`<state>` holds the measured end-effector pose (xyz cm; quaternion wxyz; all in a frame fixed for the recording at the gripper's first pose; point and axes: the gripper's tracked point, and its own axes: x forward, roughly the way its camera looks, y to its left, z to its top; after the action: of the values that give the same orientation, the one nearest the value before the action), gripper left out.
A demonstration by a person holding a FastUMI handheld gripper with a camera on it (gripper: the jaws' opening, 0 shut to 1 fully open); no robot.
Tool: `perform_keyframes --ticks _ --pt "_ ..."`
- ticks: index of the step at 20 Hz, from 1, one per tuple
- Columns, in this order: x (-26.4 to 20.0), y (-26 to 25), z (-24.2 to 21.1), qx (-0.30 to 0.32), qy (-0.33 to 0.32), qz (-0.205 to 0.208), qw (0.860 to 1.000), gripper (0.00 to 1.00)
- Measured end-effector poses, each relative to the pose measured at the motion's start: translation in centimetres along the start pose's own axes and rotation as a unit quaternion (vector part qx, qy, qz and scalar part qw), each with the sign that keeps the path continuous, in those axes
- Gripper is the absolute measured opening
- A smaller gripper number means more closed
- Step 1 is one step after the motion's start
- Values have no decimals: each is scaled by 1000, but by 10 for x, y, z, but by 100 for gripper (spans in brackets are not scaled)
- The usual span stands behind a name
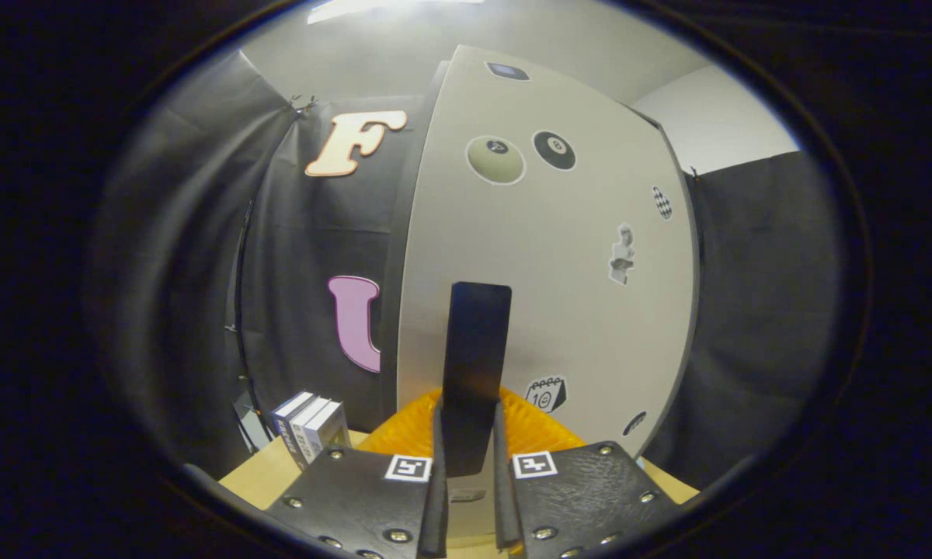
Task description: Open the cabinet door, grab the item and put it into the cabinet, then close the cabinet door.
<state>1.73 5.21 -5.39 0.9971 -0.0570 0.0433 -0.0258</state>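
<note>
Black cloth hangs as the booth's wall around a pale wooden worktop (258, 475). Between the gripper's (467, 497) fingers stands a dark flat handle (475, 365), upright, and both fingers press against its sides, so the gripper is narrowed and clamped on it. Straight ahead, just beyond the handle, rises the cabinet door (544, 264), a light grey panel dotted with stickers, among them two billiard balls and a small calendar near its lower part. An orange ribbed piece (412, 431) shows low around the handle's base, just ahead of the fingers. Off to the left of the fingers, near the cloth, a few small boxes (311, 427) stand together on the worktop.
</note>
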Motion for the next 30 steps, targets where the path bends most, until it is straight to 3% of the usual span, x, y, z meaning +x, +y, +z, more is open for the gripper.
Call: perform_keyframes --ticks 1,9,21,30 --pt "-9 -4 1 12 1 8 1000 17" --pt "-35 -29 1 30 12 -18 999 17" --pt "-73 -85 -5 35 23 -90 995 16" --pt "-87 -118 -7 19 29 -55 998 16"
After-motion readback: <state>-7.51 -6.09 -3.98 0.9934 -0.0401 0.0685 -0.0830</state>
